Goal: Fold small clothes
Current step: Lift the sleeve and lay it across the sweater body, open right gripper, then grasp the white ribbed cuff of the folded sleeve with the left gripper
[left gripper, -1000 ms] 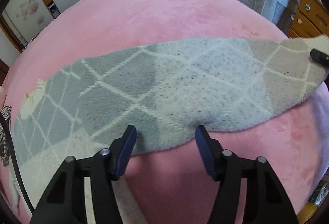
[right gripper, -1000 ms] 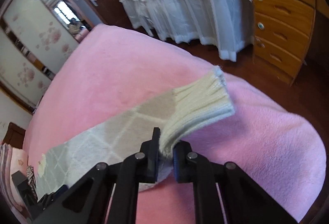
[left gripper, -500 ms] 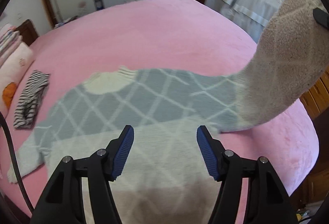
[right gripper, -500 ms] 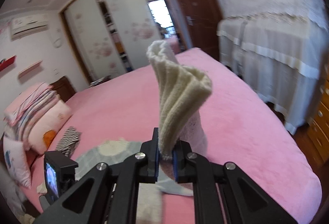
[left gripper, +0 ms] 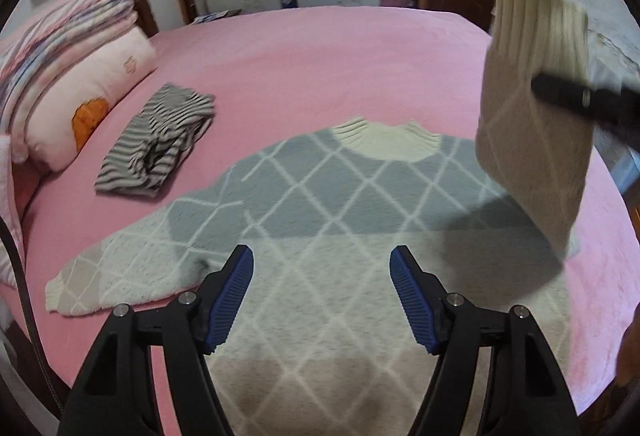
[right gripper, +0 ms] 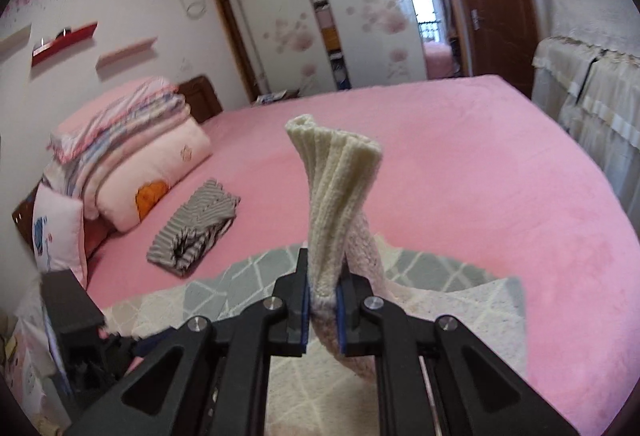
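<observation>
The right gripper point(right gripper: 323, 290) was clamped on the cream ribbed cuff point(right gripper: 336, 187) of a sweater sleeve point(left gripper: 532, 139), holding it up off the bed so the cuff stood twisted above the black fingers. The left gripper point(left gripper: 322, 296) hung over the sweater point(left gripper: 320, 236) with its blue-padded jaws opening and nothing between them. The sweater, grey and cream with a white diamond pattern, lay flat on the pink bedspread point(left gripper: 320, 55), its cream collar point(left gripper: 384, 139) pointing away and its other sleeve spread out to the left. Beyond that sleeve sat a crumpled grey-and-white striped garment point(left gripper: 160, 143). A pillow point(left gripper: 84, 95) and a stack of folded blankets point(right gripper: 120, 119) lay at the head of the bed.
</observation>
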{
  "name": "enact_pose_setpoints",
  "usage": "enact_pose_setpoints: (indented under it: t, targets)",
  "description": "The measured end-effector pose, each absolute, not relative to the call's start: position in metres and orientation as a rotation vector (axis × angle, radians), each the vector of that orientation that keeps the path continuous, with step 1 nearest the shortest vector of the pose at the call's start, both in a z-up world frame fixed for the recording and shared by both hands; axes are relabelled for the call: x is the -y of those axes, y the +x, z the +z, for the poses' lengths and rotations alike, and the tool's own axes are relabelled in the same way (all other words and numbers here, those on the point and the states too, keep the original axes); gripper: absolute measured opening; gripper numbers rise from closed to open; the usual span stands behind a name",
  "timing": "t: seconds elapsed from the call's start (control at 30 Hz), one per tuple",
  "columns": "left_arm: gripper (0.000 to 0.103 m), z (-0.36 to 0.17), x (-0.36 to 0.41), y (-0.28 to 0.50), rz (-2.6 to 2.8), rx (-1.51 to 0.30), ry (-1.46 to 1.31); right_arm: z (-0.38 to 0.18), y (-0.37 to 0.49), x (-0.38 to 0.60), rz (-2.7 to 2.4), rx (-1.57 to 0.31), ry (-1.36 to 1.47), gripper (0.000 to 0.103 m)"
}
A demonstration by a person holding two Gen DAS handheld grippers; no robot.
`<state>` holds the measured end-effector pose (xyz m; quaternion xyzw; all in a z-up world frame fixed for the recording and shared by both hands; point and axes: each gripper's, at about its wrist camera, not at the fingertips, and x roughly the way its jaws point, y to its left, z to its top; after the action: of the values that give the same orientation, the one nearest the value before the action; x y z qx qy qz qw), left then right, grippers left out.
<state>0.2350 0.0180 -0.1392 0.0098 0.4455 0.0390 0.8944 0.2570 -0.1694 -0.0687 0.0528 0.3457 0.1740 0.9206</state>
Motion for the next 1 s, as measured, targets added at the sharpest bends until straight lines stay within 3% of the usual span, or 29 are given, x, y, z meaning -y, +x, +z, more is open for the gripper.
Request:
enact_pose_setpoints:
  t: [0.3, 0.4, 0.53, 0.67, 0.73, 1.0]
  targets:
    - [0.07, -0.194, -0.107, 0.243, 0.191, -1.005, -0.145, -0.189, 0.274, 0.081, 0.417, -0.929, -0.006, 0.01]
    - [0.07, -0.207, -0.116, 0.243, 0.156, -1.034, -0.202, -0.212, 0.267, 0.062, 0.448, -0.971, -0.052, 0.015]
    - [0.07, -0.216, -0.117, 0.247, 0.052, -1.059, -0.275, -0.219, 0.257, 0.051, 0.478, -1.013, -0.105, 0.042]
    - [0.07, -0.223, -0.112, 0.252, -0.054, -1.094, -0.32, -0.206, 0.236, 0.066, 0.5, -0.978, -0.152, 0.05]
    - [0.07, -0.225, -0.108, 0.252, -0.109, -1.097, -0.341, -0.2, 0.227, 0.078, 0.498, -0.949, -0.164, 0.06]
    - [0.069, -0.232, -0.087, 0.24, -0.287, -1.165, -0.395, -0.199, 0.211, 0.116, 0.466, -0.951, -0.114, 0.061]
